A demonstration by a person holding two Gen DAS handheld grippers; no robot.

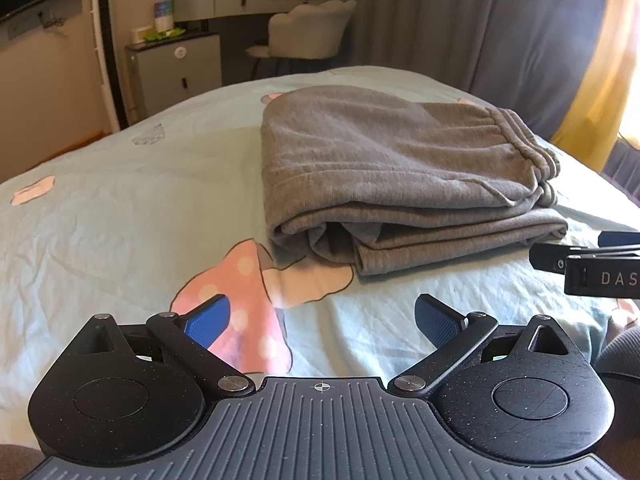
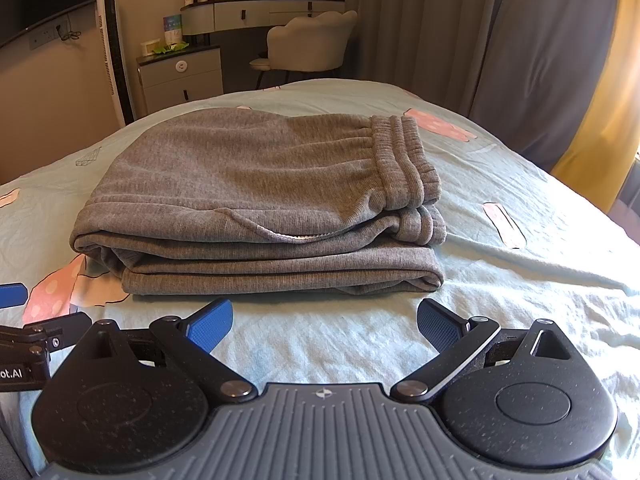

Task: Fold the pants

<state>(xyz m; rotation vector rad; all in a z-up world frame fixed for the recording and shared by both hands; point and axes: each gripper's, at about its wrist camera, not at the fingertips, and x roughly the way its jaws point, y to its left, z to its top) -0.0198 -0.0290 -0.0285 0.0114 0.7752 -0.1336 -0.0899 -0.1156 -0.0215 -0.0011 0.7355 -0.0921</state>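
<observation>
A bed under a pale blue-green sheet with pink cartoon prints fills most of both views, and on it lie the grey pants, folded into a thick, layered bundle with the ribbed elastic waistband at its 3 o'clock end and the rolled fold at its 9 o'clock end. Beyond the bed, at 12 o'clock, stand a grey dressing table with bottles and a round mirror on it, a pale shell-backed chair, and long grey curtains at 1 o'clock. The right gripper sits low over the sheet, its blue-padded fingers spread wide and holding nothing; the pants lie just ahead of it at 12 o'clock, apart from the pads. The left gripper is likewise spread and empty, with the pants ahead at 1 o'clock, near but not touching. In the left wrist view the right tool's side enters at 3 o'clock bearing the white letters "DAS", cut off by the frame edge; in the right wrist view the left tool's side at 9 o'clock reads "ot.AI", also cut off.
</observation>
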